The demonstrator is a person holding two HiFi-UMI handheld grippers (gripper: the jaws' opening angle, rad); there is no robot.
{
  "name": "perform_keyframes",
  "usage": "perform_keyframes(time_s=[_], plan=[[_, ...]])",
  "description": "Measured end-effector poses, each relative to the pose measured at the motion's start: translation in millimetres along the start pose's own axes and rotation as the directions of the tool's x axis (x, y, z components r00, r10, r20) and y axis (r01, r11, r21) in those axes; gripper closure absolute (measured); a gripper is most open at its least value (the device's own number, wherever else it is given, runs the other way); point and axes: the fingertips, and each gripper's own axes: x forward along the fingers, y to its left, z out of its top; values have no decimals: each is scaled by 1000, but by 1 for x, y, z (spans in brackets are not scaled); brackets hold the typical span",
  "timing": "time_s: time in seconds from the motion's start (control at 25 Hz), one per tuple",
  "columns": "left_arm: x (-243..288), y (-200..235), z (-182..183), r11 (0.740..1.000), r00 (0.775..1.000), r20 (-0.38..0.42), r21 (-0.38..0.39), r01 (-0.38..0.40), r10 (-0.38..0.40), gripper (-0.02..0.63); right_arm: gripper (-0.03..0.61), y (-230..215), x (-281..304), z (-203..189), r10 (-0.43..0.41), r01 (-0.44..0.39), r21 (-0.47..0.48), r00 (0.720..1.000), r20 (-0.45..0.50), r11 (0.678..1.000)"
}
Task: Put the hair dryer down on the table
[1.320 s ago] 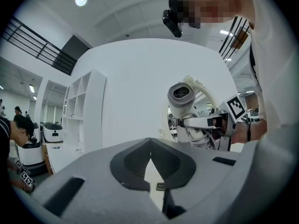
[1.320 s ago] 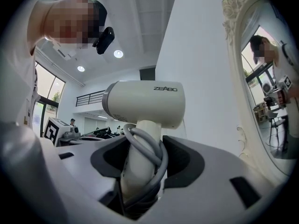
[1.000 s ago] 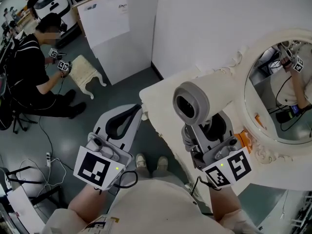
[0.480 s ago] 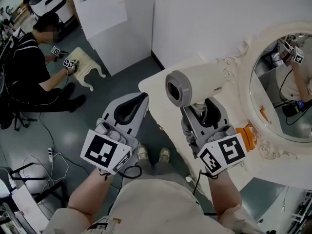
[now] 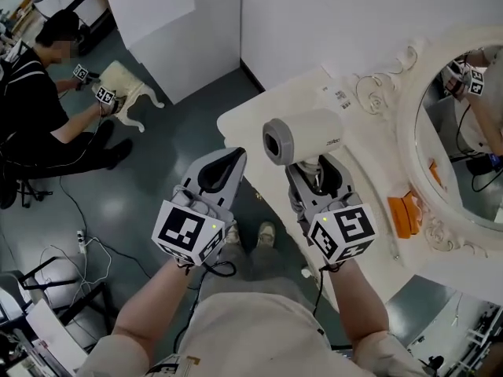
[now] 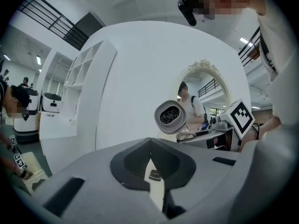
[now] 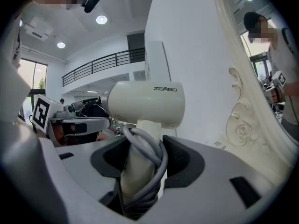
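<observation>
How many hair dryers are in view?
1: the hair dryer, upright in the right gripper, which is shut on its cord-wrapped handle by the table. None else shows; some could be hidden.

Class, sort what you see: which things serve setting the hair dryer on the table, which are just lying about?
Job: hair dryer, right gripper clamped on it, table.
Lying about: mirror, orange object, small stool on the floor, shut left gripper.

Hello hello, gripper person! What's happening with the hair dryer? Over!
Left gripper shut, empty. Right gripper shut on hair dryer handle, held over table edge, not down yet. Tabletop nearby bare.
</observation>
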Motion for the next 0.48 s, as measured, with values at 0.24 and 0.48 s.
perform_keyframes(time_s=[0.24,0.48], plan=[[24,11,-68,999,996,-88,-50,-4,-1,600,367,-17,28,-64,-12,13,1,994,-109,1000],[35,21,-128,996,984,-176,-81,-25,10,600,367,-31,45,-121,-15,21,26,977,-212,999]])
